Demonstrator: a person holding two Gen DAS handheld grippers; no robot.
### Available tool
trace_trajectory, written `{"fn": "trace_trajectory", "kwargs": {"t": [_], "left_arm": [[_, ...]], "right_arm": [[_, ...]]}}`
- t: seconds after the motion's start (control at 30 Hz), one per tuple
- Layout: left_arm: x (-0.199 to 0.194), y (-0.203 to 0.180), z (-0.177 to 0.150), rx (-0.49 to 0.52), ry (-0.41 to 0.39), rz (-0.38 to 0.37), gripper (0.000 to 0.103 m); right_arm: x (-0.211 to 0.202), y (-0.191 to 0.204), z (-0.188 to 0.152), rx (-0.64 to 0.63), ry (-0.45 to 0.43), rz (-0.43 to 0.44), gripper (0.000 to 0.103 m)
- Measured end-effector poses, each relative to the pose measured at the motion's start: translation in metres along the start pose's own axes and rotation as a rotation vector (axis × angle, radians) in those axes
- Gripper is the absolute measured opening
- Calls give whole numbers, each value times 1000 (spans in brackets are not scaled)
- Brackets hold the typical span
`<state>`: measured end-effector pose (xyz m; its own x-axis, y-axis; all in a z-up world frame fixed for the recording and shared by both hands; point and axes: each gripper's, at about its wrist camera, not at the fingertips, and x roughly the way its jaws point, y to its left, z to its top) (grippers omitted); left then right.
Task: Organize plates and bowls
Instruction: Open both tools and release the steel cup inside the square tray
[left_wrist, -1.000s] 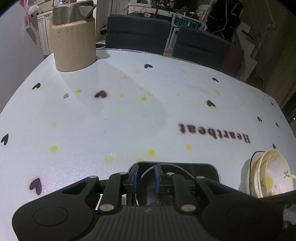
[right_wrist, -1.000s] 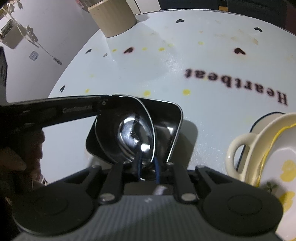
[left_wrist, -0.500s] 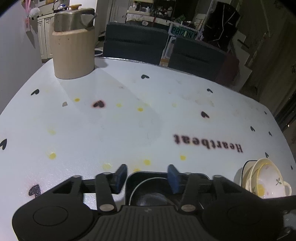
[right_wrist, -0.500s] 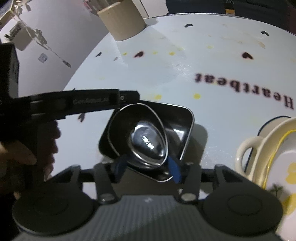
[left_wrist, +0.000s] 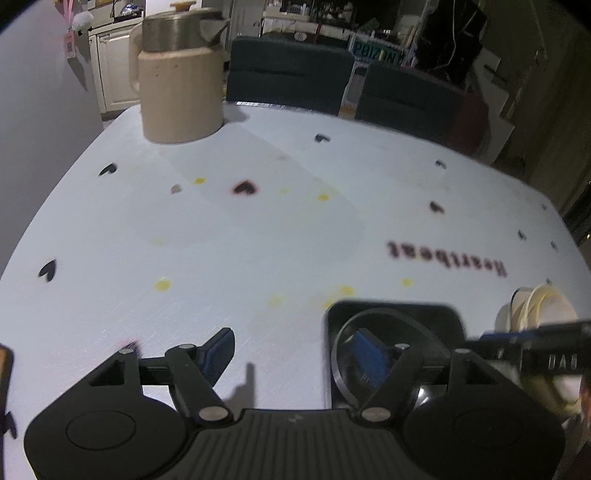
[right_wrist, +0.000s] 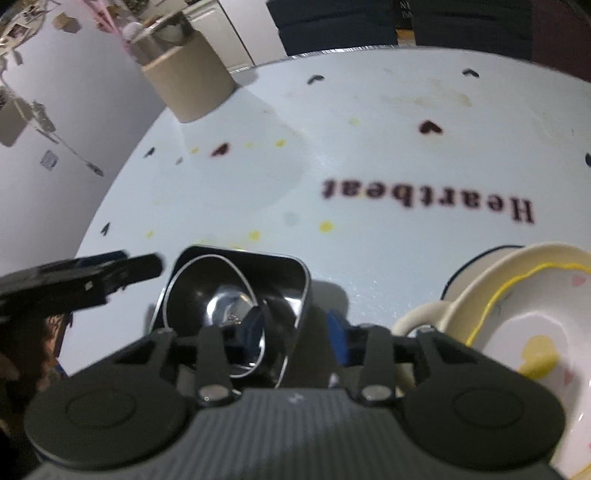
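A round steel bowl (right_wrist: 218, 306) sits inside a black square dish (right_wrist: 288, 273) on the white table; both also show in the left wrist view, the bowl (left_wrist: 384, 332) in the dish (left_wrist: 447, 317). My left gripper (left_wrist: 295, 354) is open and empty, its right finger over the bowl, its left finger over bare table. My right gripper (right_wrist: 293, 334) is open, one finger inside the bowl and one outside the dish's right wall. A stack of cream bowls (right_wrist: 524, 310) with yellow trim stands to the right, also in the left wrist view (left_wrist: 539, 306).
A beige kettle (left_wrist: 177, 77) stands at the far left corner of the table (left_wrist: 258, 221). Two dark chairs (left_wrist: 288, 77) stand behind the far edge. A grey wall runs along the left. The cloth reads "Heartbeat" (right_wrist: 428, 201).
Both grippers were shut on the steel bowl's rim one second ago; both have opened and let it rest in the black dish. My left gripper has shifted left and my right gripper has shifted right.
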<state>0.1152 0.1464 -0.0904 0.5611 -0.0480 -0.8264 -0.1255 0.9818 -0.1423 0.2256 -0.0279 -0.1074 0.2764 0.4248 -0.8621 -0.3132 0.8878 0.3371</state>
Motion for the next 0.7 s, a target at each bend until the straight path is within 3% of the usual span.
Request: {"fn": "trace_trajectory", "kwargs": {"t": [0.27, 0.57, 0.7], "left_arm": [[4, 3, -14, 74, 80, 32, 70], [13, -4, -14, 100, 86, 51, 70], [18, -5, -10, 98, 87, 60, 70]], "right_arm": [[7, 2, 0, 6, -7, -28, 44], [7, 4, 2, 5, -4, -27, 44], [10, 4, 2, 4, -7, -34, 35]]}}
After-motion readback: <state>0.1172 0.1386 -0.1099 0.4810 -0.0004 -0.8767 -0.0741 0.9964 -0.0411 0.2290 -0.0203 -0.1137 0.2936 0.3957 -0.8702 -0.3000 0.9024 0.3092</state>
